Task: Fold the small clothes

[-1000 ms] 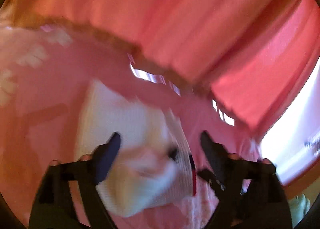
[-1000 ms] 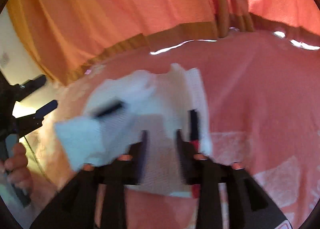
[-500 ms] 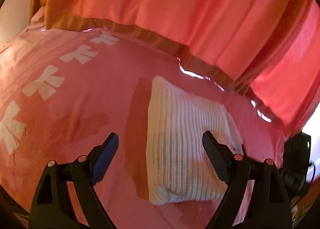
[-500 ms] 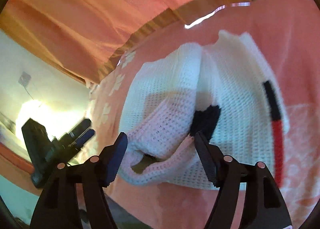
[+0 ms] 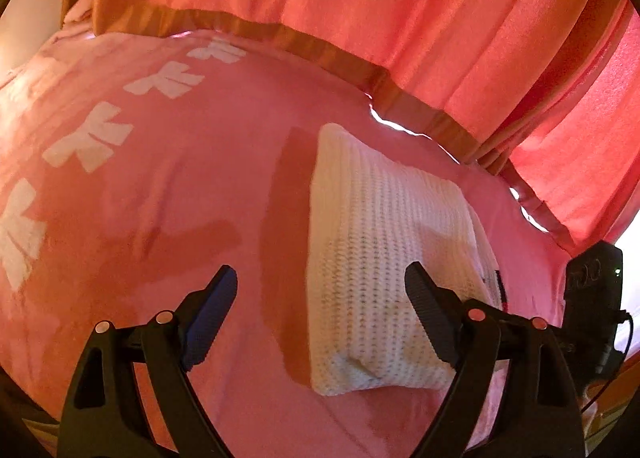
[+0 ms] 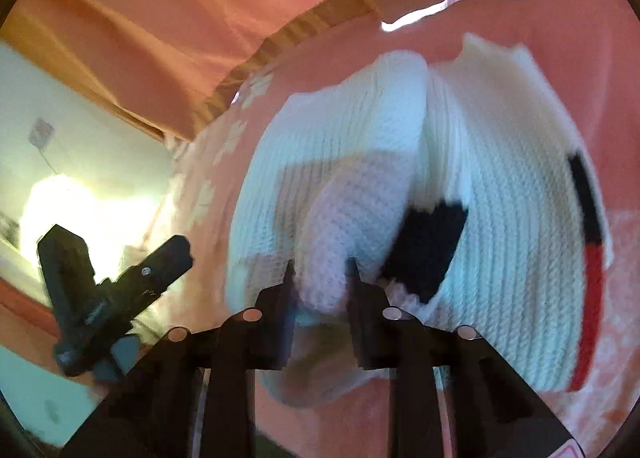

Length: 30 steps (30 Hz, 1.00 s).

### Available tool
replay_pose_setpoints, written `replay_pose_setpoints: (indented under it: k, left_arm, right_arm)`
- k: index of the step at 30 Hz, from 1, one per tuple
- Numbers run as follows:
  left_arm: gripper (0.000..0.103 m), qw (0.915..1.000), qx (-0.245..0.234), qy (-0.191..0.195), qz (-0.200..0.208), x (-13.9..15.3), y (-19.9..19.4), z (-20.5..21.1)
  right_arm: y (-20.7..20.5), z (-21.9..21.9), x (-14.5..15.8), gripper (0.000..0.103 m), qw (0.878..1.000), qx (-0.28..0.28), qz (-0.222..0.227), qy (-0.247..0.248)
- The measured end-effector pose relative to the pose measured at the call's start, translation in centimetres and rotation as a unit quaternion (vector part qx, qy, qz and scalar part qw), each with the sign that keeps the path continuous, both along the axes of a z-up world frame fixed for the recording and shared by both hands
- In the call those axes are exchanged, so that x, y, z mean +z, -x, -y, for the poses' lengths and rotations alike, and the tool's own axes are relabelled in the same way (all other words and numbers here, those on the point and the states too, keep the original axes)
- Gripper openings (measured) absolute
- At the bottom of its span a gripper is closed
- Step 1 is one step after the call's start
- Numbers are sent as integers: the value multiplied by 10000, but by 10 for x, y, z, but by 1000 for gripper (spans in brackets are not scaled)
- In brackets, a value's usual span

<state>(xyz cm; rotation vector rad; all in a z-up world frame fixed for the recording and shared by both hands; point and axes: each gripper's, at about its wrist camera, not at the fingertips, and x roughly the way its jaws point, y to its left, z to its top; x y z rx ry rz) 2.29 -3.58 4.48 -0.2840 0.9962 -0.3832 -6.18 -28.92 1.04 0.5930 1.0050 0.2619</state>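
Observation:
A white knitted garment [image 5: 384, 258] lies folded into a thick rectangle on the pink bed cover [image 5: 160, 217]. My left gripper [image 5: 320, 306] is open and empty, hovering above the garment's near left edge. In the right wrist view the same white knit [image 6: 500, 217] shows black and red trim. My right gripper [image 6: 320, 278] is shut on a fold of the white knit sleeve [image 6: 340, 234] at the garment's near edge. The left gripper's body [image 6: 100, 290] shows at the left of that view.
Pink-orange curtains [image 5: 400, 17] hang behind the bed along its far edge. White leaf prints [image 5: 88, 141] mark the cover at the left. The right gripper's black body [image 5: 596, 298] sits at the right edge. A bright wall [image 6: 80, 161] lies beyond the bed's left side.
My left gripper let the garment drop and pulled back, staying open. My right gripper opened half a second ago and has now closed on the sleeve fold.

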Motion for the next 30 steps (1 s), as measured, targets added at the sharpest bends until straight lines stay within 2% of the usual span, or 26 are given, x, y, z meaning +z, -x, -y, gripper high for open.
replay_pose_setpoints:
  k: [2, 4, 5, 6, 7, 9, 10, 11, 13, 14, 15, 18, 20, 21, 22, 23, 24, 25, 27, 28, 29, 30]
  left_arm:
    - [83, 10000, -43, 39, 36, 3, 2, 4]
    - [83, 9998, -169, 71, 102, 7, 4, 9]
    - [84, 9997, -224, 60, 115, 7, 5, 12]
    - [84, 9995, -305, 1, 105, 5, 6, 17]
    - [84, 9993, -358, -45, 79, 2, 7, 20]
    - [84, 9984, -519, -193, -109, -9, 9, 31]
    - [84, 9978, -587, -225, -187, -13, 10, 34]
    - [84, 9969, -682, -227, -304, -18, 11, 39]
    - [84, 9956, -794, -209, -458, -24, 15, 45]
    - [84, 9952, -825, -230, -478, -25, 17, 47]
    - [84, 9950, -839, -262, -476, -25, 17, 48]
    - [84, 9947, -852, -365, -455, -29, 18, 52]
    - [85, 9945, -825, -387, -509, -32, 17, 53]
    - [85, 9945, -809, -379, -540, -33, 16, 53]
    - [85, 9946, -797, -365, -563, -34, 15, 53]
    - [85, 9947, -764, -321, -603, -34, 14, 52]
    - [85, 9949, -738, -283, -621, -34, 13, 52]
    - [85, 9953, -698, -249, -618, -32, 12, 51]
    - [85, 9967, -634, -60, -495, -23, 12, 50]
    - [85, 9970, -640, -3, -435, -19, 12, 50]
    - [85, 9975, -655, 92, -233, -14, 13, 51]
    - [85, 9974, -686, 114, -164, -11, 14, 54]
  right_arm:
    - [14, 10, 41, 19, 9962, -199, 778, 338]
    - [28, 29, 66, 19, 9916, -347, 1094, 603]
    - [31, 38, 63, 20, 9894, -480, 1002, 935]
    - [29, 46, 51, 21, 9877, -568, 716, 1268]
    - [23, 56, 27, 21, 9872, -595, 165, 1468]
    - [19, 72, -14, 25, 9895, -791, -678, 998]
    - [19, 75, -20, 26, 9910, -822, -757, 737]
    - [24, 78, -16, 29, 9928, -882, -587, 559]
    - [31, 76, 0, 40, 9946, -804, -292, 595]
    - [35, 74, 9, 53, 9958, -718, -93, 552]
    - [37, 76, 11, 58, 9961, -701, -41, 536]
    - [31, 78, -3, 58, 9956, -753, -315, 469]
    - [20, 75, -21, 59, 9956, -723, -587, 95]
    - [16, 73, -29, 54, 9953, -701, -655, -96]
    - [15, 71, -33, 45, 9953, -687, -659, -201]
    - [11, 67, -33, 29, 9957, -674, -598, -227]
    - [11, 66, -30, 21, 9962, -667, -545, -143]
    - [10, 63, -19, 19, 9969, -684, -377, 4]
    - [16, 56, 21, 16, 9965, -759, 312, 145]
    - [22, 52, 47, 16, 9938, -801, 716, 292]
    - [35, 46, 80, 15, 9872, -801, 1208, 664]
    - [41, 43, 90, 15, 9833, -808, 1360, 904]
